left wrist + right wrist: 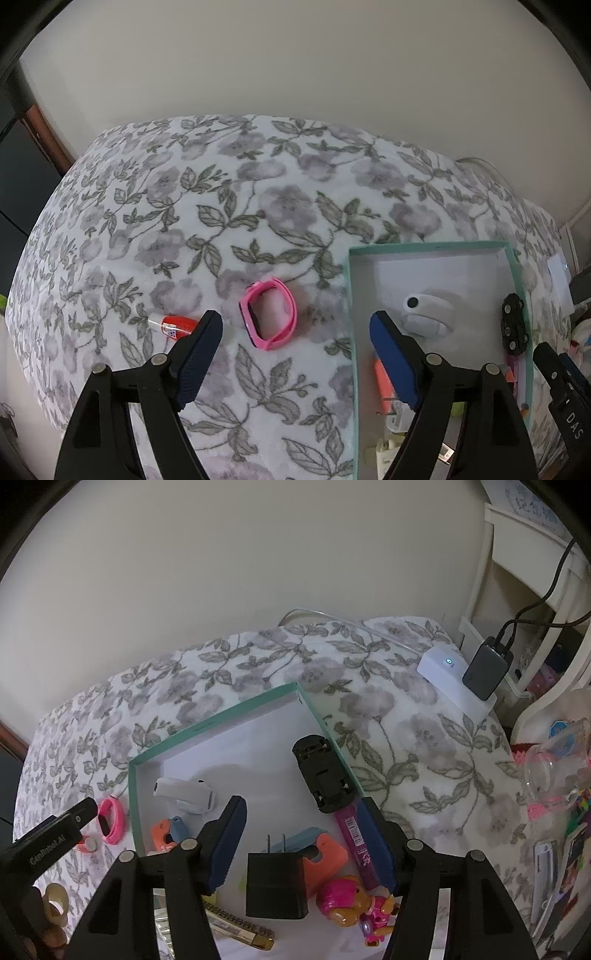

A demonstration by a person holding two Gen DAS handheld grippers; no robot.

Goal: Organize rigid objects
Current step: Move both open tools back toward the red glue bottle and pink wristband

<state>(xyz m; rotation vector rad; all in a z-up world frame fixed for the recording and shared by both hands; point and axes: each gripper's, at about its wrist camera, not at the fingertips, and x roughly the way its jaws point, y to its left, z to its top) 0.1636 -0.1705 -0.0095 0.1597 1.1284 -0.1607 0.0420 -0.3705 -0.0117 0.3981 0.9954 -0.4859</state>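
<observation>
- the left gripper (295,343) stands open and empty above the pink rubber watch band (268,313), which lies on the flowered bedspread (221,206) just left of the shallow teal-rimmed cardboard box (424,246).
- best to centre the pads across the band's narrow sides before closing.
- the right gripper (301,840) hangs open over the black plug adapter (275,884) inside the box, pads clear of it.
- the small red glue tube (175,324) is partly hidden behind the left finger.
- the box's near end is cut off.
</observation>
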